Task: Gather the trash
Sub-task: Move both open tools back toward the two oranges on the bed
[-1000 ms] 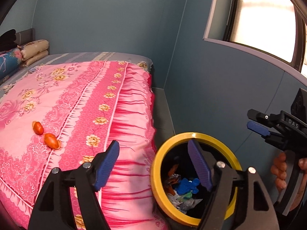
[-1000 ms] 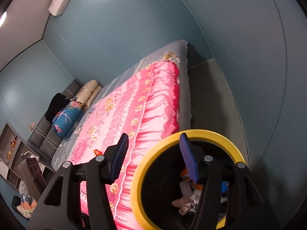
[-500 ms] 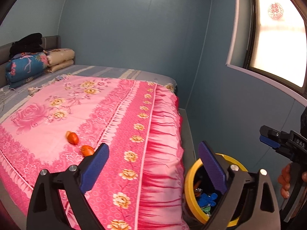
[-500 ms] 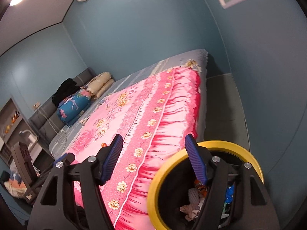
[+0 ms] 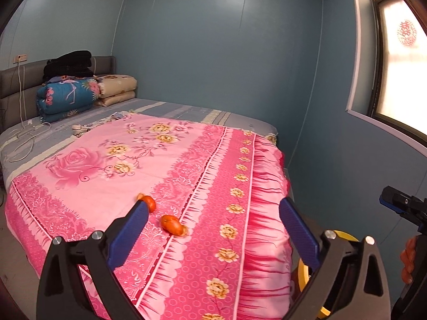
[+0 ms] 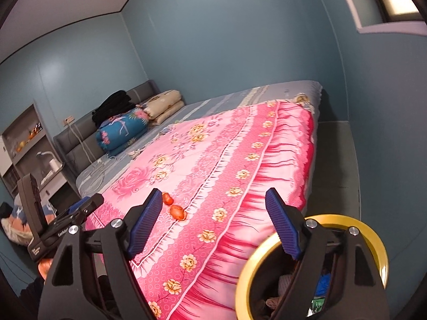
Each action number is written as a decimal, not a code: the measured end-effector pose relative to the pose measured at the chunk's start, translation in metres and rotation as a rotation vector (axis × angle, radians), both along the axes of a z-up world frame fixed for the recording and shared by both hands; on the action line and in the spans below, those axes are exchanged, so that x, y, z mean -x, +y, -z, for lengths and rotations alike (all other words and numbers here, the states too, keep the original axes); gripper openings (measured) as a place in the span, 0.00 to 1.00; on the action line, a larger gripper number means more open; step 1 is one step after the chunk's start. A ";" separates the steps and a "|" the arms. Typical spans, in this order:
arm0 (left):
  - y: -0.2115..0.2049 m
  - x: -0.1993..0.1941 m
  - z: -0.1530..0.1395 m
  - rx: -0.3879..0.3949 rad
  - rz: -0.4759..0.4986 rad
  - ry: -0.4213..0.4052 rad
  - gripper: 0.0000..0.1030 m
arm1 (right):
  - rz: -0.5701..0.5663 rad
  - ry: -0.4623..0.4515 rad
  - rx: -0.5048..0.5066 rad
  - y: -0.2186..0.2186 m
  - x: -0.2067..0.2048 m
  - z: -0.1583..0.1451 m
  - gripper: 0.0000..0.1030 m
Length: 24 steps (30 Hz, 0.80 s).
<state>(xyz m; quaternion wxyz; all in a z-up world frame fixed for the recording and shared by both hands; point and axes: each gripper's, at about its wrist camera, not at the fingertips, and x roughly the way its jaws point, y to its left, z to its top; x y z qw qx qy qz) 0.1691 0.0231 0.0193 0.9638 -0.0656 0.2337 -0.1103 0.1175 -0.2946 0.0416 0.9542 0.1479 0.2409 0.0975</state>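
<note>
Two orange peel pieces lie on the pink floral bedspread (image 5: 106, 186): one (image 5: 173, 224) nearer, one (image 5: 148, 202) just behind the left finger; they also show in the right wrist view (image 6: 177, 211) (image 6: 167, 198). My left gripper (image 5: 213, 233) is open and empty, above the bed's near edge, short of the peels. My right gripper (image 6: 213, 224) is open and empty, over the bed's side. A yellow-rimmed black trash bin (image 6: 373, 236) with crumpled trash inside stands on the floor beside the bed, under the right finger; its rim shows in the left wrist view (image 5: 303, 274).
Folded quilts (image 5: 69, 97) and black clothes (image 5: 70, 64) are stacked at the headboard. Cables (image 5: 26, 133) lie on the grey sheet. A blue wall (image 5: 347, 173) with a window sill is to the right. Shelves (image 6: 26, 138) stand at the far left.
Both grippers have risen and tilted up from the bin toward the bed. The bin has dropped to the lower right of both views, and the peels now sit between the fingers.
</note>
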 end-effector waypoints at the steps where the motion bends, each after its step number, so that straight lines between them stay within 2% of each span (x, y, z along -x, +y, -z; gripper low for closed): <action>1: 0.005 -0.001 0.000 -0.001 -0.014 0.001 0.92 | -0.011 -0.001 0.005 0.006 -0.002 -0.001 0.74; 12: 0.042 -0.014 0.010 0.000 -0.084 0.019 0.92 | -0.099 0.015 0.033 0.052 -0.035 0.001 0.75; 24: 0.078 -0.046 0.031 -0.001 -0.157 0.073 0.92 | -0.199 0.044 0.052 0.101 -0.081 0.021 0.78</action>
